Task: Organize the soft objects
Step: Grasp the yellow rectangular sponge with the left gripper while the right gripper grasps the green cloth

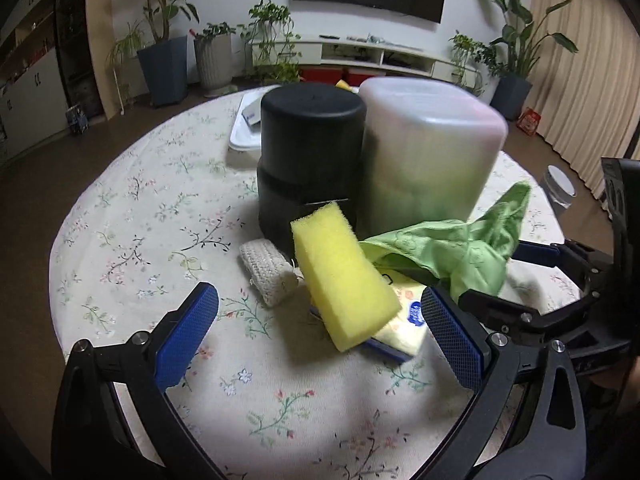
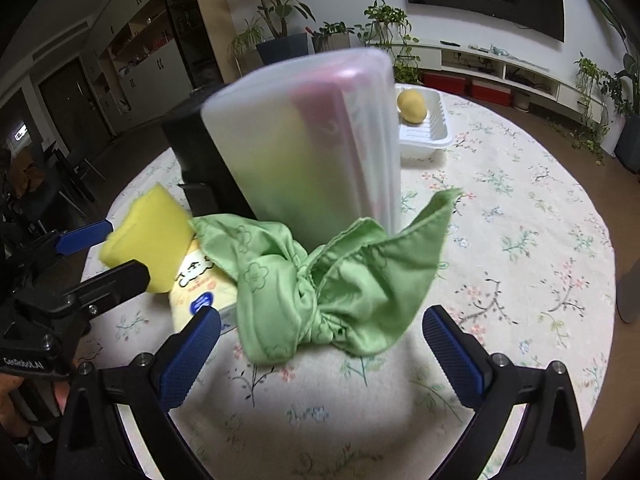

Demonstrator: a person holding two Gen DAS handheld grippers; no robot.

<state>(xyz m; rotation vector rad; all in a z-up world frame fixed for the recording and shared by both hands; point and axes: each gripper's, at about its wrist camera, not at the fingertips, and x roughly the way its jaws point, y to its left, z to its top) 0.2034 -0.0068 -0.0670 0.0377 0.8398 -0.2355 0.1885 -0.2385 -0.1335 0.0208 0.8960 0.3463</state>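
A yellow sponge [image 1: 344, 276] leans tilted on a pale yellow tissue pack [image 1: 404, 328], just ahead of my open left gripper [image 1: 320, 336], which touches neither. A beige knitted roll [image 1: 272, 276] lies left of the sponge. The knotted green cloth [image 2: 328, 280] sits on the table directly ahead of my open right gripper [image 2: 322, 356], its fingers apart on either side. In the right wrist view the sponge [image 2: 148, 236] and tissue pack [image 2: 200, 284] lie at the left. The cloth [image 1: 452, 252] also shows in the left wrist view, by the right gripper [image 1: 504, 276].
Behind the soft things stand a black container [image 1: 308, 164] and a translucent lidded container [image 2: 320, 144]. A white tray [image 2: 424, 136] at the back holds a yellow round object [image 2: 410, 106]. A small jar [image 1: 558, 186] sits near the round table's right edge.
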